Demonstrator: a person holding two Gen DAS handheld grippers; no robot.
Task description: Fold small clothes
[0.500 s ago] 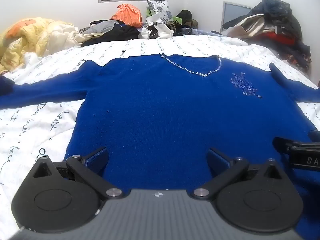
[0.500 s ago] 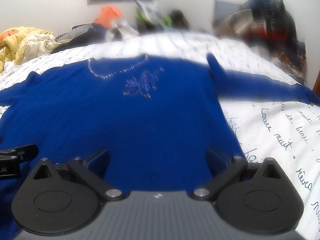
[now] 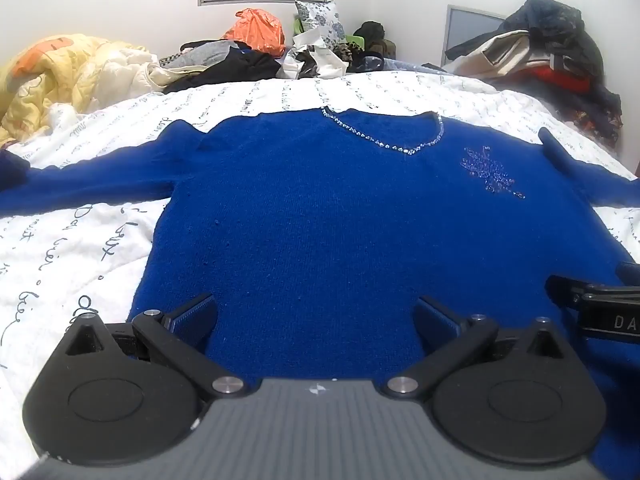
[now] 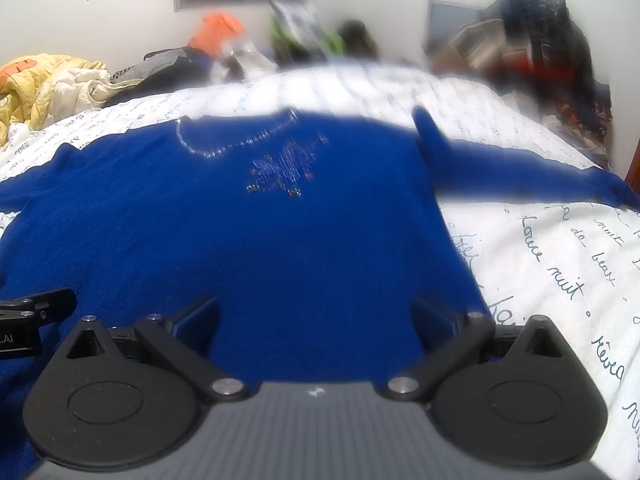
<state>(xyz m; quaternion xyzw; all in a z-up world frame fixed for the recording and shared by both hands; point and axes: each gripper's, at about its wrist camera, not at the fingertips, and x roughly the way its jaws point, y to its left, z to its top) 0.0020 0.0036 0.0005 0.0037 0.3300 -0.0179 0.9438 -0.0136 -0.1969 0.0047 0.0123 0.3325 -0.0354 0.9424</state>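
A royal-blue knit sweater [image 3: 340, 208] lies flat and face up on the bed, sleeves spread to both sides. It has a rhinestone V neckline [image 3: 384, 136] and a sparkly motif on the chest [image 3: 492, 172]. My left gripper [image 3: 314, 312] is open just above the sweater's lower left part, near the hem. My right gripper [image 4: 314, 312] is open above the lower right part of the sweater [image 4: 260, 240]. Each gripper's body shows at the edge of the other's view. The hem itself is hidden under the grippers.
The bed has a white cover with black script [image 3: 64, 248]. A yellow quilt [image 3: 60, 76] lies at the far left. Piles of clothes and bags [image 3: 256, 52] line the head of the bed, and more clothes [image 3: 552, 52] are heaped at the far right.
Both views are almost the same as before. The right wrist view has shifted slightly and is still blurred from motion.
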